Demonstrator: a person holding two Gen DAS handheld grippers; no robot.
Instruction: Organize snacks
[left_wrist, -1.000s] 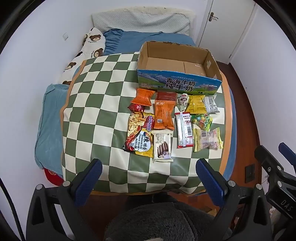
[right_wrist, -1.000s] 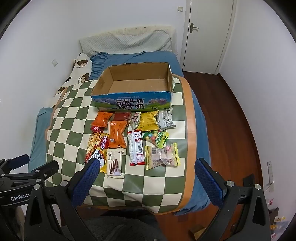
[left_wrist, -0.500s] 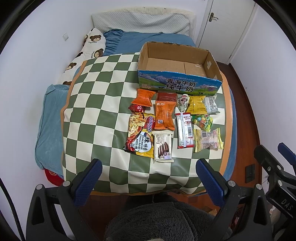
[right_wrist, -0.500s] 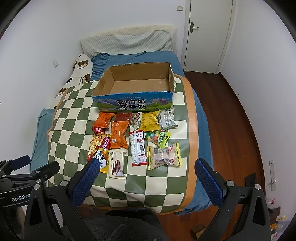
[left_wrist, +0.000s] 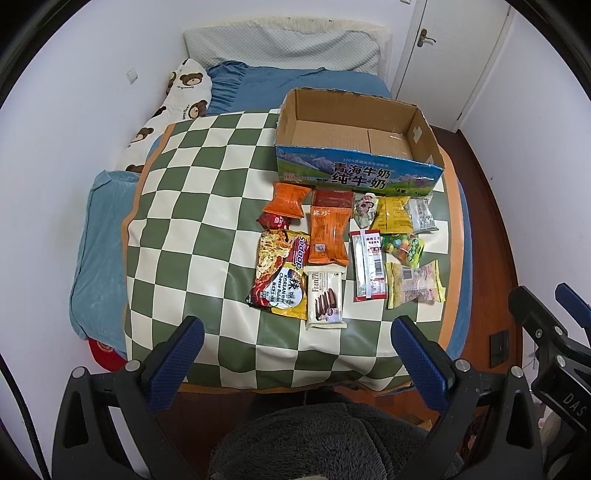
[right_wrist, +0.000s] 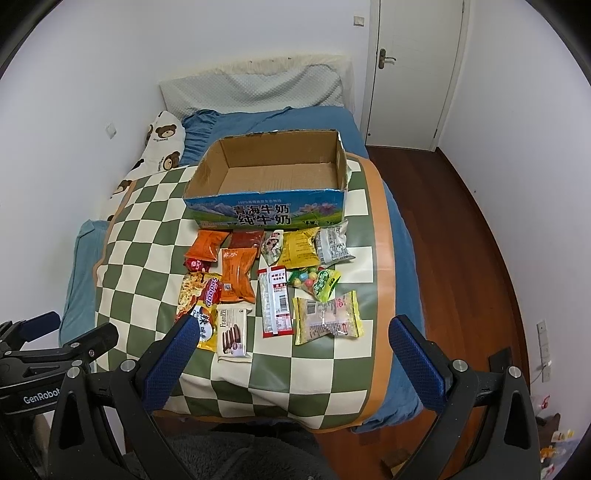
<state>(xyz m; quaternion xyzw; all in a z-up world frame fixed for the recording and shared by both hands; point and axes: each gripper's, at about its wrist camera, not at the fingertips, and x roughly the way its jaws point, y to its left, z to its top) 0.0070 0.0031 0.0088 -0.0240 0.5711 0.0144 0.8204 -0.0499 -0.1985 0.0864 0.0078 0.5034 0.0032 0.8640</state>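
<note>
Both of my grippers have edged forward since a second ago, so the snacks sit closer under me and the Sedaap noodle packet slips partly behind my right gripper's left finger; nothing on the bed has shifted; my left gripper (left_wrist: 295, 354) and right gripper (right_wrist: 291, 350) hang with jaws spread wide, grasping nothing.

Left to right on the green-and-white checked cloth (left_wrist: 192, 221): the yellow-and-red Sedaap noodle packet (left_wrist: 279, 273), the white Franzzi chocolate wafer pack (left_wrist: 327, 297), the long white-and-red strip packet (left_wrist: 369, 264), the pale yellow cake packet (left_wrist: 413, 284); the open cardboard milk box (left_wrist: 358, 177) stands behind them, holding nothing.

Risks, as I judge them: packets overlap, so pinching one may drag its neighbour; the soft bed may give under pressure; crinkly film may slip free.
</note>
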